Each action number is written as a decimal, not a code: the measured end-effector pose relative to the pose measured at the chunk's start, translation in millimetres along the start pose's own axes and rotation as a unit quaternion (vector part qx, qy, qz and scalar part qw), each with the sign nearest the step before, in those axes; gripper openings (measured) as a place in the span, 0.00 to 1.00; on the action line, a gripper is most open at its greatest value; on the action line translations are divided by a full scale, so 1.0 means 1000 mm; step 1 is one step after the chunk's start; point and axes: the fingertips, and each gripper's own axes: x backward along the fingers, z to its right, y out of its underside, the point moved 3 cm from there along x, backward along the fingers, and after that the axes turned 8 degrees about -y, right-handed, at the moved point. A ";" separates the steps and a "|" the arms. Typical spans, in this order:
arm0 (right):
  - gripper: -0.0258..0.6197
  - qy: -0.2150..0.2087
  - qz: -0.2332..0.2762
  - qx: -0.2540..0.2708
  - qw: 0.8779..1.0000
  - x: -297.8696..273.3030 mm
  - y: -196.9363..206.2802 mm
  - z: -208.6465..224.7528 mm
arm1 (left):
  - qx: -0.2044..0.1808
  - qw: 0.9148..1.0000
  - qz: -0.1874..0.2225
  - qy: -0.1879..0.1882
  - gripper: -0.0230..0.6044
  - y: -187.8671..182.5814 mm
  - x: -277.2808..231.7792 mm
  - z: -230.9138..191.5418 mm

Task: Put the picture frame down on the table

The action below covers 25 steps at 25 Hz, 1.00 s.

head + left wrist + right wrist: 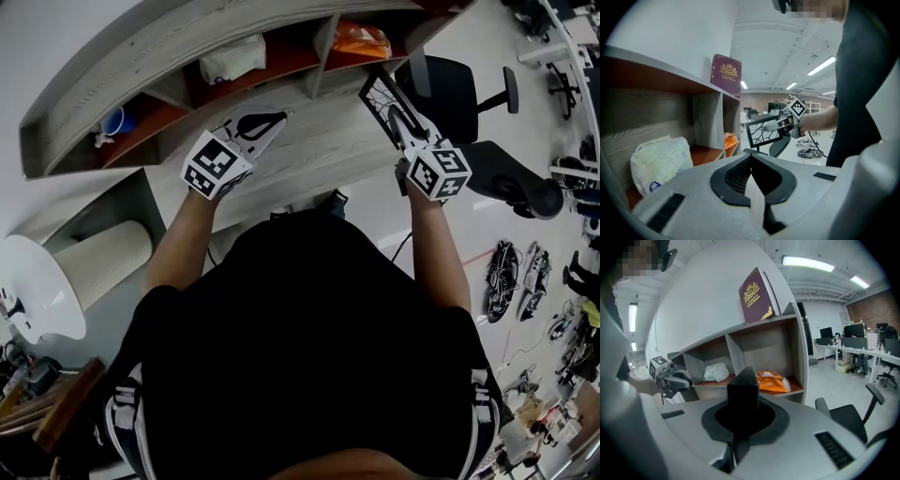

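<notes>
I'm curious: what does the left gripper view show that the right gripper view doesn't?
Only the left gripper view: the picture frame face-on, with its branching pattern, gripped by the right tongs, plus its own shut, empty left tongs. Only the right gripper view: the frame as a dark edge between its tongs, and the left tongs from outside. Both: the shelf, the maroon book on top, a white bag and an orange packet in its compartments.

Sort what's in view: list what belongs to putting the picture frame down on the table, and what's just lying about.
Belongs to the job:
picture frame, clamped in the right tool
table

Just lying about:
maroon book on top of the shelf
white bag
orange bag
office chair
</notes>
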 end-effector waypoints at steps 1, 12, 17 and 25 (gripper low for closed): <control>0.06 -0.003 -0.007 -0.002 1.000 -0.002 0.005 0.002 | 0.005 1.000 -0.003 -0.002 0.07 0.004 -0.002 0.000; 0.06 -0.037 -0.063 -0.034 0.997 -0.031 0.052 0.022 | 0.016 0.999 -0.032 -0.026 0.07 0.034 -0.016 0.001; 0.06 -0.049 -0.078 -0.043 0.995 -0.043 0.062 0.028 | 0.030 0.998 -0.036 -0.035 0.07 0.047 -0.017 0.000; 0.06 -0.087 -0.120 -0.056 0.987 -0.060 0.094 0.030 | 0.047 0.996 -0.058 -0.045 0.07 0.075 -0.025 0.014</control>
